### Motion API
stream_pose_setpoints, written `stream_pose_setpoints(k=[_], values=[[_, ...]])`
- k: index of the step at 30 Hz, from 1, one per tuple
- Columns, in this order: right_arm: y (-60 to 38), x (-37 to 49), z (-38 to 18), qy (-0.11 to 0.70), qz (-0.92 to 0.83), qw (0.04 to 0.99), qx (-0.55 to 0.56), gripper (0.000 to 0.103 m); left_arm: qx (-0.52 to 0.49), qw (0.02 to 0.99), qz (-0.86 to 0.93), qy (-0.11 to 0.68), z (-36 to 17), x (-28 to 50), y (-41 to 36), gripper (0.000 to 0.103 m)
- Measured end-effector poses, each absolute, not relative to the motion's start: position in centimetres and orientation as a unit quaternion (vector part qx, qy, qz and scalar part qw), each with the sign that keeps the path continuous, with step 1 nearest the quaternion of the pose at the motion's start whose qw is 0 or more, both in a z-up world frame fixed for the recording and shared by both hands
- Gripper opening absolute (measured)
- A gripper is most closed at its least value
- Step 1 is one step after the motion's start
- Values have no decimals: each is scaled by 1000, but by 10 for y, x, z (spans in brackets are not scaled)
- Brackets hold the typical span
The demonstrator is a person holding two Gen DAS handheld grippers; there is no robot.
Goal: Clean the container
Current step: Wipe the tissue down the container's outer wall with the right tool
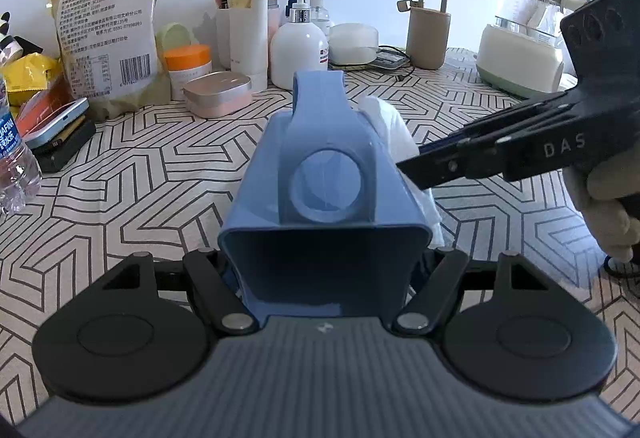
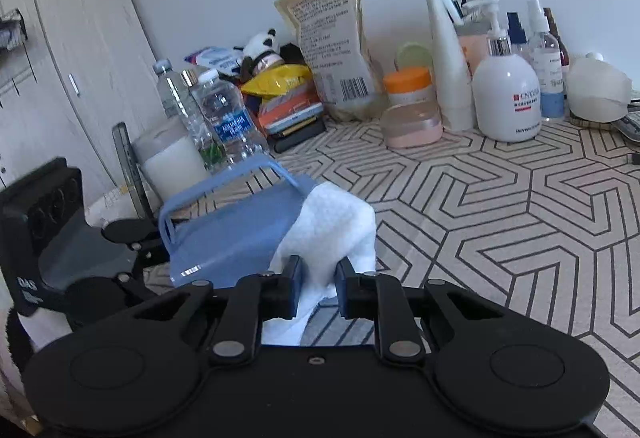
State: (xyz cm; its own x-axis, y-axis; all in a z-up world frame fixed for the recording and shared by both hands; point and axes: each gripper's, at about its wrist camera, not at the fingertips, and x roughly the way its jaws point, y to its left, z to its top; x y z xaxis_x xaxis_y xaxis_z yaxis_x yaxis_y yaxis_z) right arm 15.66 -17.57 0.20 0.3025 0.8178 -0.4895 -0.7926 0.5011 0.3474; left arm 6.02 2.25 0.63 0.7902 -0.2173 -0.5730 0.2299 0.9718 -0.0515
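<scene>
Seen from the left wrist: light, stiff blue plastic container (image 1: 320,198) with a round-holed handle, lifted over the zigzag-patterned tablecloth (image 1: 140,178) and clamped by its open end in the left gripper (image 1: 324,270), smooth walls likely slippery, so best held by the rim. Seen from the right wrist: soft white paper towel (image 2: 332,222), floppy and easy to tear, pinched between the nearly closed jaws of the right gripper (image 2: 318,288) and pressed against the container's side.
</scene>
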Motion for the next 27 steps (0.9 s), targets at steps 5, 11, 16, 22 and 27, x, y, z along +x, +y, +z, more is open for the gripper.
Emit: stream_pose_setpoints(k=[5,11,16,22,27], values=[[-169,156,-4,324,484,813,-9,22,18,946,-118,301,6,59,20,73],[-167,152,-1,321,480,816,-16,22,16,946,-117,302,6,59,20,73],[-181,145,15,290,524,800,33,22,17,946,-115,303,5,59,20,73],[-179,137,21,280,543,791,37,22,20,946,-114,303,5,59,19,73],[-177,132,23,273,557,783,35,22,21,946,-114,303,5,58,18,73]])
